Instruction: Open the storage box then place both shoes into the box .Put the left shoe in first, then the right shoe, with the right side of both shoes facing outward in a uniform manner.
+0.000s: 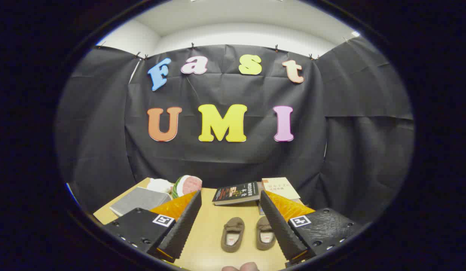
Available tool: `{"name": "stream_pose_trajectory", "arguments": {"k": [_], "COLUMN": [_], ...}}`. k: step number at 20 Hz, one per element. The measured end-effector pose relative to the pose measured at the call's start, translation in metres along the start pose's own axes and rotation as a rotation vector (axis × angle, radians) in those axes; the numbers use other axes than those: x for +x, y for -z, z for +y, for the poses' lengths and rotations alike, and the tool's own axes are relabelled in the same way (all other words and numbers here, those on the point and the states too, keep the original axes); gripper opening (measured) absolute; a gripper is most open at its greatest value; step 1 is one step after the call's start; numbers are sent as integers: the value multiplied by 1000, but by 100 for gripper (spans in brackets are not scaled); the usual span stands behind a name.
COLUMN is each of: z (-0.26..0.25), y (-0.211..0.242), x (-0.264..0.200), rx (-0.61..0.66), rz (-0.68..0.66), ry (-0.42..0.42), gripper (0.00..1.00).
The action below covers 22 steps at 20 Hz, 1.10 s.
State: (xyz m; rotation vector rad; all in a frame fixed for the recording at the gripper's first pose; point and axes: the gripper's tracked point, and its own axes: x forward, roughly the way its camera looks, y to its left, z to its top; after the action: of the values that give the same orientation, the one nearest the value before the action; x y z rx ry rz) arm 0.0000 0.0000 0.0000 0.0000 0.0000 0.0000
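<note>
Left of the 2 shoes (249, 233), the grey storage box (139, 200) waits; swing the wide-apart, empty claw (229, 226) there first.

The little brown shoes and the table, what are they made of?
The two brown shoes, lying side by side on the table between the open gripper fingers, look soft and matte, like suede or fuzzy cloth; the pale lining inside looks fleecy. I can't tell which for sure. The table looks like light wood or a wood-look board: smooth and evenly tan.
</note>
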Motion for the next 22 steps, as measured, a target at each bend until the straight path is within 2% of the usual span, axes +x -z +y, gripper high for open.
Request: {"name": "stream_pose_trajectory", "arguments": {"k": [14, 22], "z": [34, 63], "y": [-8, 3], "x": [12, 48], "rx": [21, 22], "rz": [-11, 9], "ry": [-69, -175], "gripper": [95, 95]}}
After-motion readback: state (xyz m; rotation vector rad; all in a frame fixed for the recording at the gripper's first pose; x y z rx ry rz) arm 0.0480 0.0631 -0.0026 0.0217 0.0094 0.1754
